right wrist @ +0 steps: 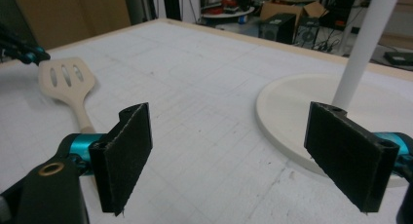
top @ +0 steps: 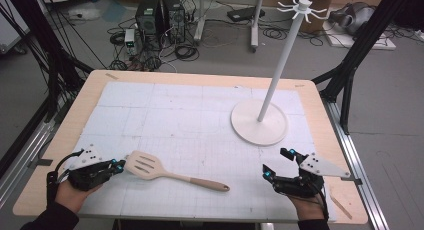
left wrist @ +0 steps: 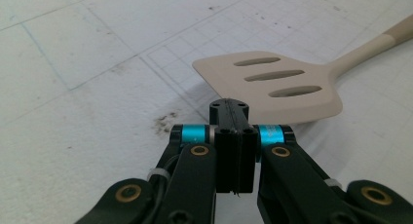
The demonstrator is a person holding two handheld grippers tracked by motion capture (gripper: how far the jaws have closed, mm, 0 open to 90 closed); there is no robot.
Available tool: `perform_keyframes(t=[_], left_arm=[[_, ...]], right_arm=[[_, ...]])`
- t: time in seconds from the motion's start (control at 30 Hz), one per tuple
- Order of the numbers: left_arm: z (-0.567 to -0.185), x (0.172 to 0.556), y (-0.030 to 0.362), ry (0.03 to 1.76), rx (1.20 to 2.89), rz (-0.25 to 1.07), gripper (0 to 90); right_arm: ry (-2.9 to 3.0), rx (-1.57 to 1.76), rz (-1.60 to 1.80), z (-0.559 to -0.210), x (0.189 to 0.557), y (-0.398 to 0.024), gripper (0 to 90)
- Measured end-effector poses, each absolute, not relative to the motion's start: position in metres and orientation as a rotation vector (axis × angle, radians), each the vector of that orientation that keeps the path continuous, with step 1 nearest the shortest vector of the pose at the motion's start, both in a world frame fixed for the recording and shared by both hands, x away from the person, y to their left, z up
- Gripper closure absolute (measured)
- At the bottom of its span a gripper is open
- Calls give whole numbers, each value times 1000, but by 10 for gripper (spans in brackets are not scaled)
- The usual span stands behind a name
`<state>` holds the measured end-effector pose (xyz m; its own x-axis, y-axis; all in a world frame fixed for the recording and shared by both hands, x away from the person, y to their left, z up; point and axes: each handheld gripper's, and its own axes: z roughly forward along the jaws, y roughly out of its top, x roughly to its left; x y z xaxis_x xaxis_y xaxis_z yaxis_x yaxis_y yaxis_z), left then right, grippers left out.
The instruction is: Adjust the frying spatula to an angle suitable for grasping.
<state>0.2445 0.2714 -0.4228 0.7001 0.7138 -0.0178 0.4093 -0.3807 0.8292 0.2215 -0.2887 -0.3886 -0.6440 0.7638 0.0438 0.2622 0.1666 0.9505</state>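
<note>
A beige slotted spatula (top: 150, 166) lies flat on the white gridded mat, blade to the left, handle (top: 202, 181) running right. My left gripper (top: 120, 164) is shut with nothing between its jaws, its tip just short of the blade's left edge. In the left gripper view the closed jaws (left wrist: 229, 112) point at the blade (left wrist: 272, 85) right ahead. My right gripper (top: 278, 163) stands open near the front right of the table, empty, its pads (right wrist: 124, 151) wide apart. The spatula (right wrist: 65, 83) lies far to its left there.
A white stand with a round base (top: 259, 122) and a tall pole (top: 282, 60) topped with hooks rises at the right of the mat, just beyond my right gripper; its base (right wrist: 292, 107) sits close ahead in the right gripper view. The wooden table edge (top: 65, 135) frames the mat.
</note>
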Motion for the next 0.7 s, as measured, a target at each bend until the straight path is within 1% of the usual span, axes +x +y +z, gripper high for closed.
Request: perform_keyframes(t=[0.07, 0.1, 0.13, 0.17, 0.2, 0.27, 0.3, 0.33, 0.37, 0.5, 0.53, 0.63, 0.67, 0.7], left_arm=[[-423, 244, 269, 848, 2025, 419, 894], [-422, 243, 268, 837, 2034, 421, 893], [-422, 243, 267, 833, 2031, 419, 891], [-422, 243, 267, 832, 2019, 423, 891], [-420, 244, 268, 830, 2005, 422, 878], [-416, 244, 270, 834, 1947, 433, 817], [-414, 243, 271, 829, 1927, 446, 814], [-412, 243, 272, 828, 1909, 463, 814], [-410, 244, 272, 828, 1897, 476, 807], [-410, 253, 268, 849, 1897, 469, 731], [-412, 256, 265, 858, 1899, 460, 678], [-417, 262, 258, 879, 1914, 437, 657], [-417, 262, 258, 888, 1916, 433, 632], [-417, 263, 258, 899, 1920, 438, 588]], right_arm=[[2042, 963, 1472, -391, 223, -283, 166], [2060, 951, 1463, -392, 224, -280, 186], [2100, 932, 1461, -394, 225, -275, 234], [2100, 932, 1461, -394, 225, -275, 234], [2113, 925, 1463, -395, 226, -272, 241], [2133, 913, 1464, -396, 227, -267, 261], [2170, 896, 1468, -398, 227, -263, 313], [2170, 896, 1468, -398, 227, -263, 313], [2187, 885, 1463, -399, 228, -261, 334], [2280, 844, 1456, -406, 230, -253, 410], [2329, 838, 1440, -409, 230, -248, 412], [2367, 811, 1424, -412, 230, -242, 412], [2381, 796, 1421, -413, 230, -240, 412], [2393, 782, 1425, -413, 231, -238, 412]])
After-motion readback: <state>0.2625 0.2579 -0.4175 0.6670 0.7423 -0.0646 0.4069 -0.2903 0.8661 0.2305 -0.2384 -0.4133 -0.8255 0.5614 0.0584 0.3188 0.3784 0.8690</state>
